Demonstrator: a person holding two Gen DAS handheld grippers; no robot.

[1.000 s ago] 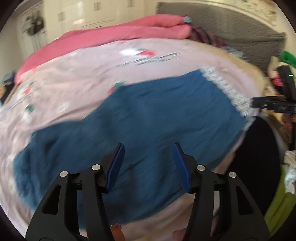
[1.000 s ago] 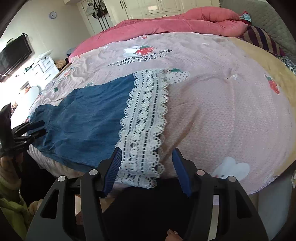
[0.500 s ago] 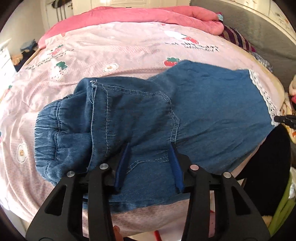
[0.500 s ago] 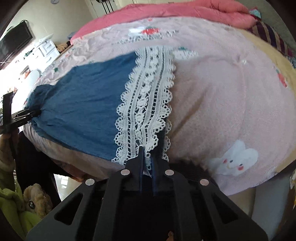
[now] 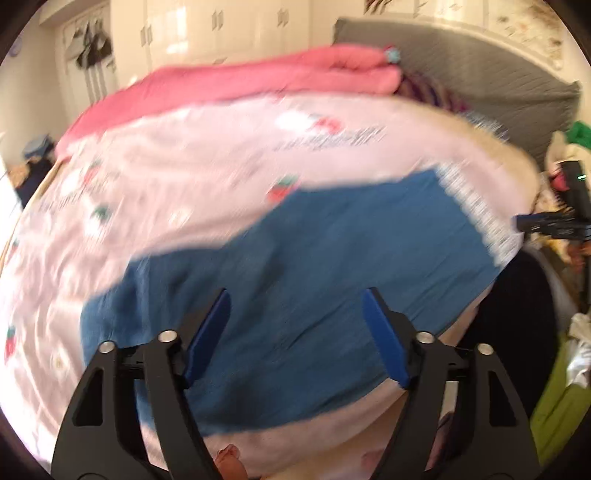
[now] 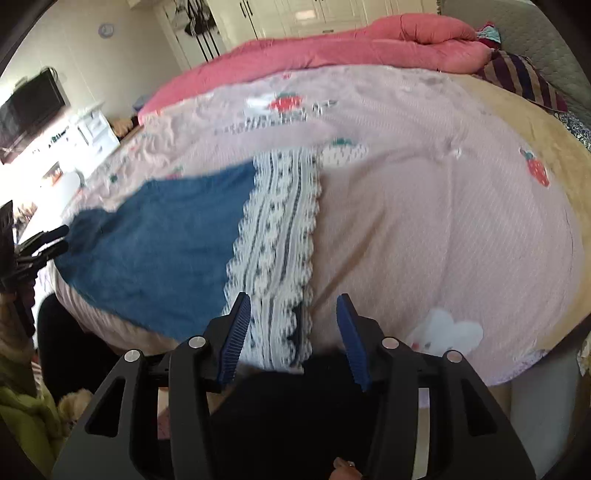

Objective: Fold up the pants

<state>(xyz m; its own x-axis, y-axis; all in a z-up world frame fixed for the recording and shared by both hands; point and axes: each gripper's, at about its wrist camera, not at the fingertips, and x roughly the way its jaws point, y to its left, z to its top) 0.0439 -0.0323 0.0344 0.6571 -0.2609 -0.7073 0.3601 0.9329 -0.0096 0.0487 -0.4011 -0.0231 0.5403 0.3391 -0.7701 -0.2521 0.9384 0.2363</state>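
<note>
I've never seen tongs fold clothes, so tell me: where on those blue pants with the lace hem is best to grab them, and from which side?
Probably the lace hem of the pants, at its near corner by the bed edge. It lies flat and overhangs slightly, so the right tongs, now open just above it, could slide in from the near side and pinch it.

A pink strawberry-print sheet [image 6: 443, 221] covers the bed, with a rolled pink quilt [image 6: 369, 48] along its far edge. A television [image 6: 33, 107] hangs on the wall near white cupboards [image 5: 221, 33].
</note>
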